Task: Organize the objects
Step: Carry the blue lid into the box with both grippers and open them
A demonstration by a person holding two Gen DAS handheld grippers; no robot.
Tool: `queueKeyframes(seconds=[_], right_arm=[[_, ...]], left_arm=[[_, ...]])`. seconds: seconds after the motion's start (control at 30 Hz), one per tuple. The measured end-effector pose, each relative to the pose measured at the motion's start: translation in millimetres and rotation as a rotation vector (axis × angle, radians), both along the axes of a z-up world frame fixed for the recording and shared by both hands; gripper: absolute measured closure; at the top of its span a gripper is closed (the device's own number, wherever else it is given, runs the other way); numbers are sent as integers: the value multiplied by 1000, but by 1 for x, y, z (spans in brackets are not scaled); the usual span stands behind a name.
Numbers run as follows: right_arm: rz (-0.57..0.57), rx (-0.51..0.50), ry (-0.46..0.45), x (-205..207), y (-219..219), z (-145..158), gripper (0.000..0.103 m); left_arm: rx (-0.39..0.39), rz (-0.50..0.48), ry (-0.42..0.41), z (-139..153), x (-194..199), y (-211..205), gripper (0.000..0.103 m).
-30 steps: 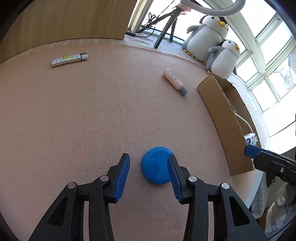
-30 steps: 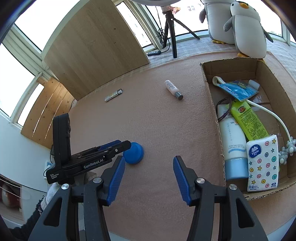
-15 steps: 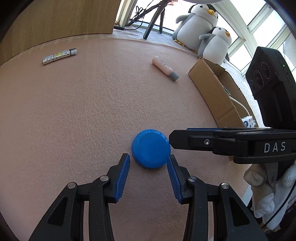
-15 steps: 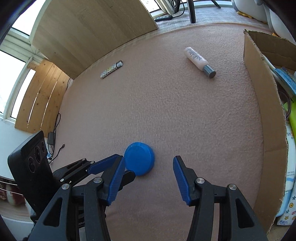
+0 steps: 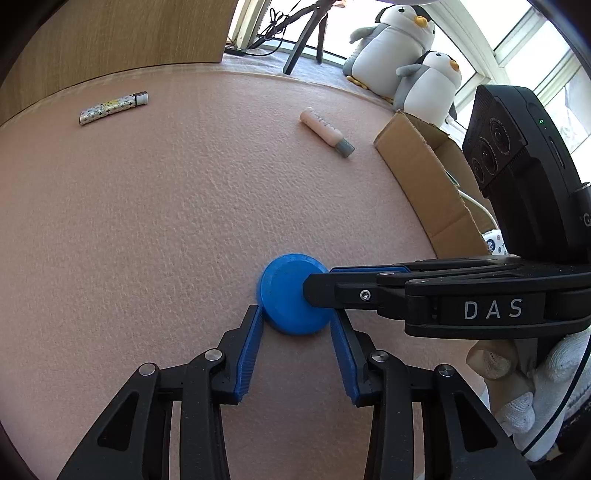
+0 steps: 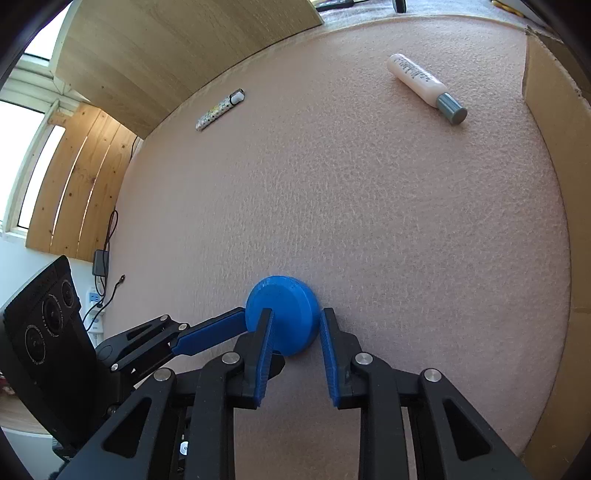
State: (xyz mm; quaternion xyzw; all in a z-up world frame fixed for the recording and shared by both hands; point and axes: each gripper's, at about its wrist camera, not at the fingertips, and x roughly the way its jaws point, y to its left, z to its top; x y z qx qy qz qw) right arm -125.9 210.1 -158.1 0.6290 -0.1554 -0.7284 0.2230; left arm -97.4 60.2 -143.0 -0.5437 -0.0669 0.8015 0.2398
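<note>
A flat round blue lid (image 5: 286, 293) lies on the pink mat (image 5: 166, 206); it also shows in the right wrist view (image 6: 282, 314). My left gripper (image 5: 296, 317) is open, its fingertips at either side of the lid's near edge. My right gripper (image 6: 295, 319) has come in from the right and has narrowed around the lid, its pads at or close to the lid's sides. A pink bottle with a grey cap (image 5: 327, 131) and a patterned slim tube (image 5: 112, 108) lie farther off on the mat.
A cardboard box (image 5: 424, 181) stands at the mat's right edge, also seen in the right wrist view (image 6: 550, 122). Two plush penguins (image 5: 413, 62) and a tripod (image 5: 306, 33) stand behind it. A wooden board (image 6: 177, 55) borders the far side.
My right gripper has swung from over the box to the blue lid and narrowed around it. My left gripper has backed off slightly, so the lid now lies at its fingertips.
</note>
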Motion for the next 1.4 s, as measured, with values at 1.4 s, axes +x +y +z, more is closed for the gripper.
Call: queueKeyframes(seconds=[1.4], right_arm=[[-342,47,229,44,217,90,81]], left_arm=[[49,-330,186,82,-2,251,62]])
